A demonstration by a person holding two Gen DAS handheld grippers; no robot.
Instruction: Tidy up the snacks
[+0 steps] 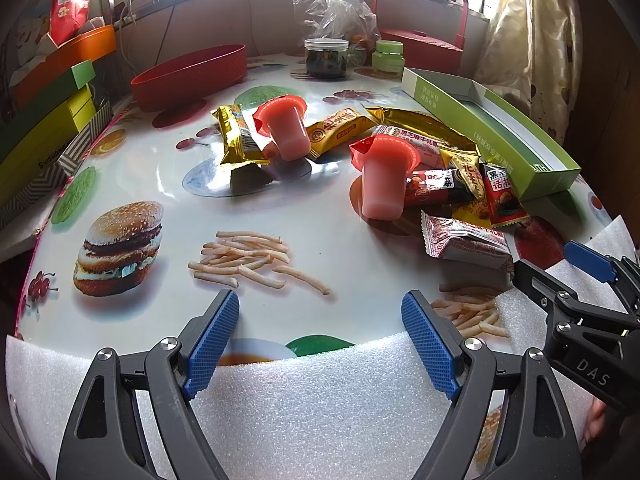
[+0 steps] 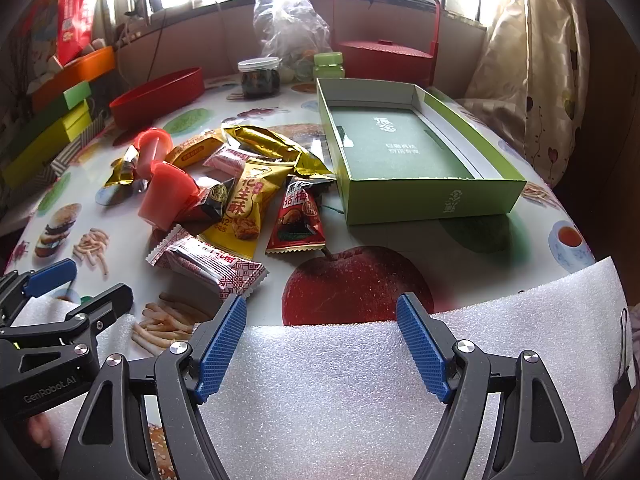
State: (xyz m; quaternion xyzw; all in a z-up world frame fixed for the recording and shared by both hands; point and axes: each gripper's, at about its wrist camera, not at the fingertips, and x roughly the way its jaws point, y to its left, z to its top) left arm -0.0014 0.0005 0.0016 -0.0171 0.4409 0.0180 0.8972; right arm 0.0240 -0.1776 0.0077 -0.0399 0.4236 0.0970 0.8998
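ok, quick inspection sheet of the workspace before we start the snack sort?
Surface: table with food-print cloth; white foam sheet on the near edge.
Job's things: snack packets and two pink jelly cups piled loose; open green box empty beside them.
Clutter: red oval tray, dark jar, green jar, plastic bag, stacked boxes.
Grippers: left gripper and right gripper open, empty, over the foam.
Cables: cable along the back wall.
Surroundings: windows, curtain, red lidded carrier.
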